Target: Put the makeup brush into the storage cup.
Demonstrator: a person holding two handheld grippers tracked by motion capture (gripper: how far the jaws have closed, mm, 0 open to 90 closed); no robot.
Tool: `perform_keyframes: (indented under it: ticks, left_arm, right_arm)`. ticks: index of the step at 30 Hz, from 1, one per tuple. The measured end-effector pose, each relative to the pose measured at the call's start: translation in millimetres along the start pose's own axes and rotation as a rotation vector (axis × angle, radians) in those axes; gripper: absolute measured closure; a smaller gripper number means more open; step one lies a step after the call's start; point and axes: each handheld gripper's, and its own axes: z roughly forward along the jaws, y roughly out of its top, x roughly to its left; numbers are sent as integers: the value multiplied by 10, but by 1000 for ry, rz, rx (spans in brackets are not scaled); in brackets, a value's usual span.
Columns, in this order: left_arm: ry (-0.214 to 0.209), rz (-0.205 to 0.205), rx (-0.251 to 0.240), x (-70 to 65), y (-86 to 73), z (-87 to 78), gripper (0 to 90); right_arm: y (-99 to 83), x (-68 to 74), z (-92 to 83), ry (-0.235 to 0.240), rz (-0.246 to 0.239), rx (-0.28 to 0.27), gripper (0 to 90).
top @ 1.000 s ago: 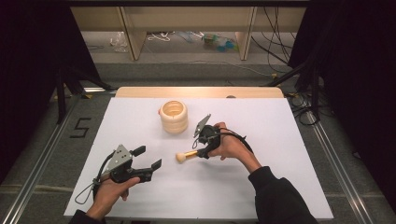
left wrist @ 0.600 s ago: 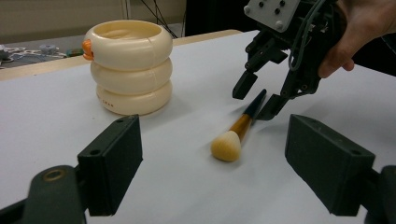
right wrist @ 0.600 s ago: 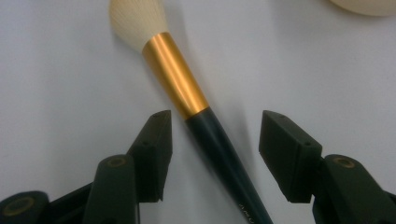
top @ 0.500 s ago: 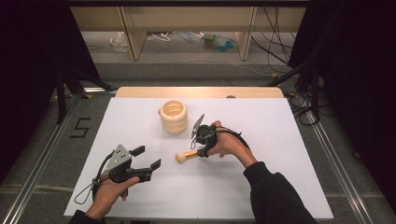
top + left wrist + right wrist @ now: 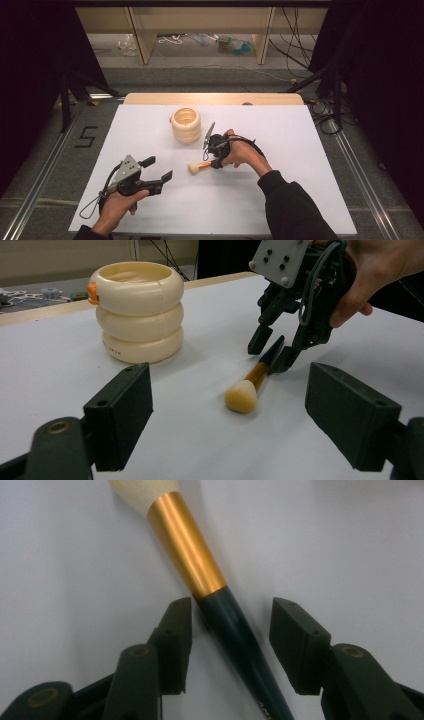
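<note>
With the right gripper (image 5: pixel 227 645) spread astride the dark tapered handle of the cream-tufted, gold-ferruled makeup brush (image 5: pixel 200 575) lying on the white desk (image 5: pixel 300 200), closing off-centre could squirt it sideways.

A black numeral "5" (image 5: pixel 86 136) is showing on the grey floor left of the table, while small red markings on the cream ringed container (image 5: pixel 136 310) are staying unreadable.
</note>
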Motion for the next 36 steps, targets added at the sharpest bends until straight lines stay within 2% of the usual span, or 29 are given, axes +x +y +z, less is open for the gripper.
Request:
perform_keyframes:
  ticks: [2, 5, 9, 13, 14, 18, 20, 25, 27, 34, 36]
  left_arm:
    - [-2, 13, 1, 10, 2, -3, 191]
    - [-2, 11, 0, 9, 1, -3, 191]
    - [-8, 14, -2, 3, 3, -6, 191]
    - [-16, 14, -7, 7, 0, 3, 191]
    - [-6, 15, 0, 5, 3, -6, 191]
    - [-15, 15, -7, 7, 1, 4, 191]
    - [-15, 16, -7, 6, 2, 3, 192]
    - [-6, 16, -1, 6, 3, -5, 192]
    - [-16, 15, -9, 9, 1, 5, 192]
    - [-5, 7, 2, -1, -1, -3, 192]
    - [-12, 14, -7, 7, 0, 2, 192]
  right_arm:
    - [-1, -12, 4, 17, 1, 3, 567]
    - [1, -13, 4, 23, 7, 5, 584]
    - [13, 4, 4, 13, 13, 10, 606]
    - [25, 20, 1, 15, -1, 19, 649]
    - [26, 20, 0, 22, -10, 22, 654]
    - [39, 30, 1, 19, 1, 31, 668]
    - [50, 29, 3, 18, -10, 35, 675]
    - [63, 42, 0, 20, 7, 47, 684]
    - [64, 40, 5, 17, -2, 42, 689]
    - [92, 45, 6, 18, -20, 64, 707]
    - [95, 42, 5, 19, -20, 67, 712]
